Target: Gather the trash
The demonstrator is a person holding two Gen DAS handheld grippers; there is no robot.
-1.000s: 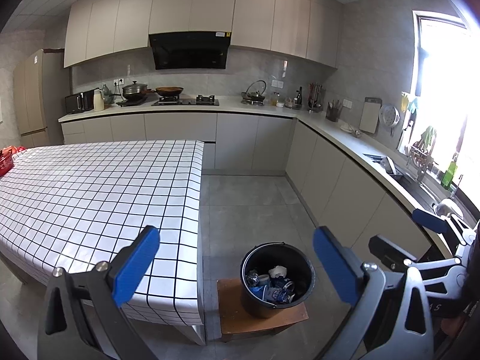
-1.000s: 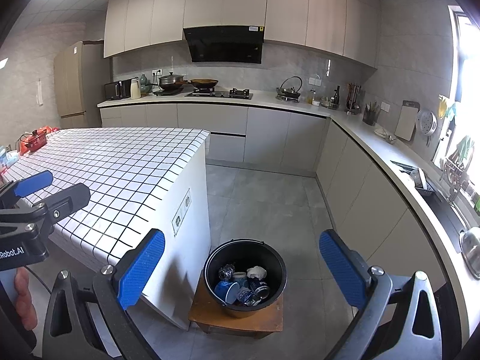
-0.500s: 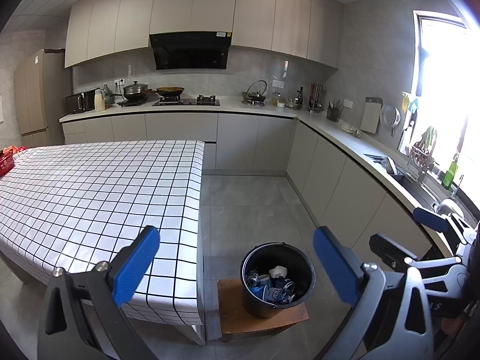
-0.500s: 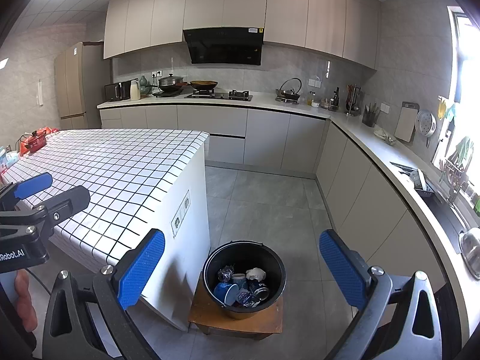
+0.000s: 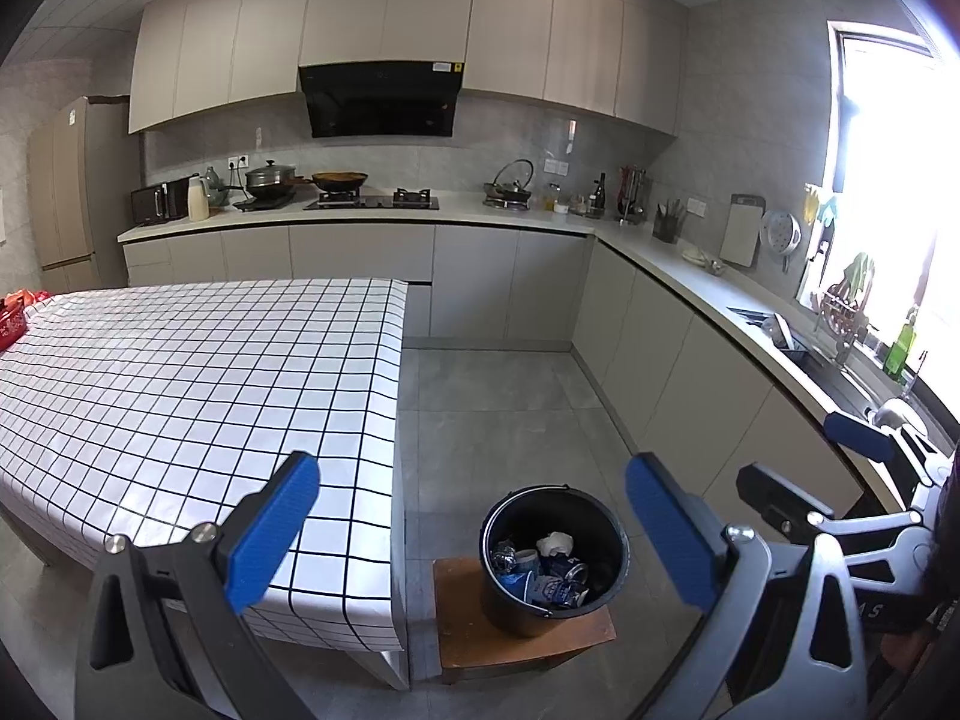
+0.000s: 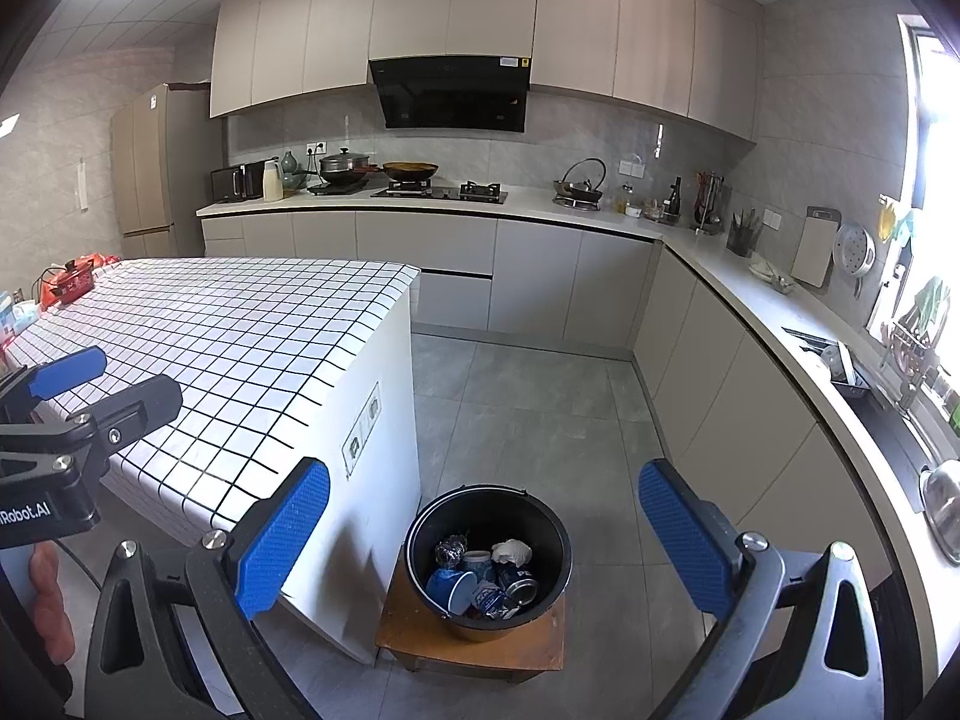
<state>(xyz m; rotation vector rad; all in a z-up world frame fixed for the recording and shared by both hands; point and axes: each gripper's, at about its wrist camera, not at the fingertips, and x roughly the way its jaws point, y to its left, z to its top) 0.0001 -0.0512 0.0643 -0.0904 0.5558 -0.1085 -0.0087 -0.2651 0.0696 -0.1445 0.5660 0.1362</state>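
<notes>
Both grippers released, nothing between the jaws: left gripper (image 5: 471, 531) and right gripper (image 6: 483, 531) hang side by side, high above the floor, pointed at the bucket (image 6: 543, 510).

Trash (image 6: 486, 576) is already in the bucket: crushed cans, a blue cup, a crumpled white wad. The bucket stands on a small wooden stool (image 6: 420, 630) just beside the end of the island (image 5: 180, 372). Checkered top looks bare on the near part; far corner has a red pot (image 6: 75, 276) and some bits I can't make out from here, possibly not trash at all.

Judgement: collection looks done or nearly so.

Risks from here:
- Bucket covers most of the stool top. A drop or a jaw nudge on the rim could tip it or slide it off, spilling the cans.
- Releasing from this height: light stuff like the wad drifts and misses.
- The two grippers are close together; reaching in with both risks a clash.
- Grabbing far-corner items blind could take non-trash.
</notes>
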